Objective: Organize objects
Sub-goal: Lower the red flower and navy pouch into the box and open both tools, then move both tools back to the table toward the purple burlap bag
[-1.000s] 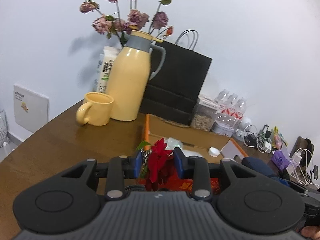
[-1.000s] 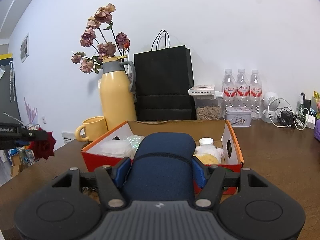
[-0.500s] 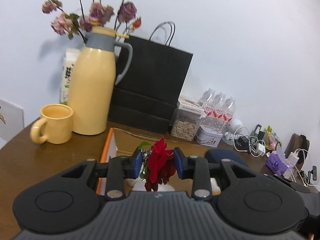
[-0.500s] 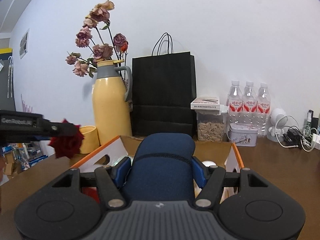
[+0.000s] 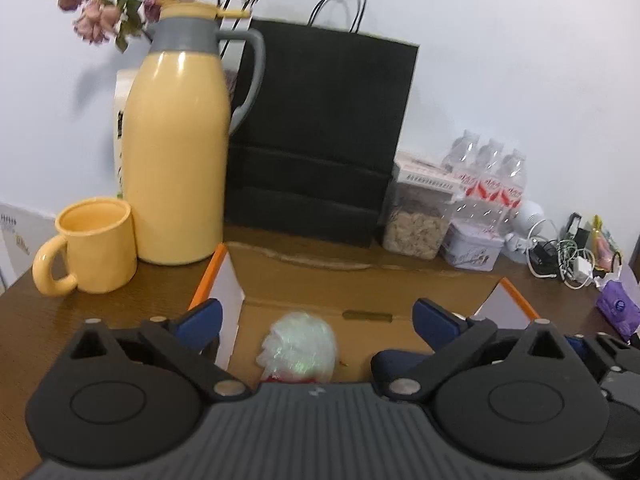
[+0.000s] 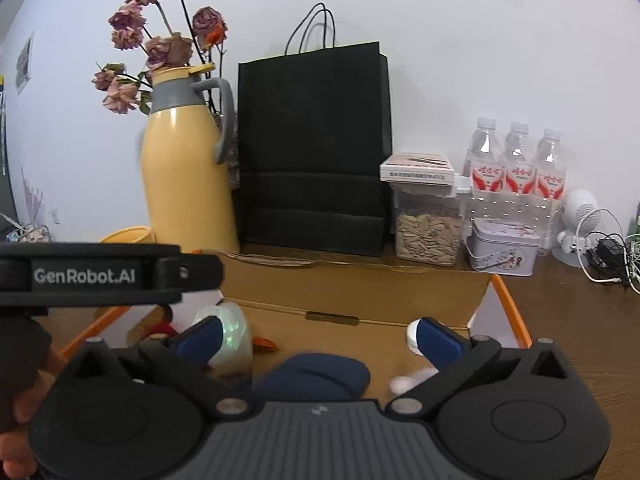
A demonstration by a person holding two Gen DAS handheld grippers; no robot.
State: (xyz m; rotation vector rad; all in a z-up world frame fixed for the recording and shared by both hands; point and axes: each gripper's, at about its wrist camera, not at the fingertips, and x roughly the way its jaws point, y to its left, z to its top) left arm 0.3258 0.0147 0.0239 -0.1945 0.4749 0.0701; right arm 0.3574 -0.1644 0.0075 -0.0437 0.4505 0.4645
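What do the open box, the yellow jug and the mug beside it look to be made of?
Open box: plain brown cardboard, matte, with a rough torn rear flap and orange outer edges. Yellow jug: smooth, glossy shell, probably plastic or coated metal, with a matte grey collar and handle. Yellow mug: matte, likely ceramic or plastic.

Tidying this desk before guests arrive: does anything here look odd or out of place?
The flowers behind the yellow jug are dried and drooping, and a tangle of cables sprawls at the table's right end. Nothing looks spilled or tipped.
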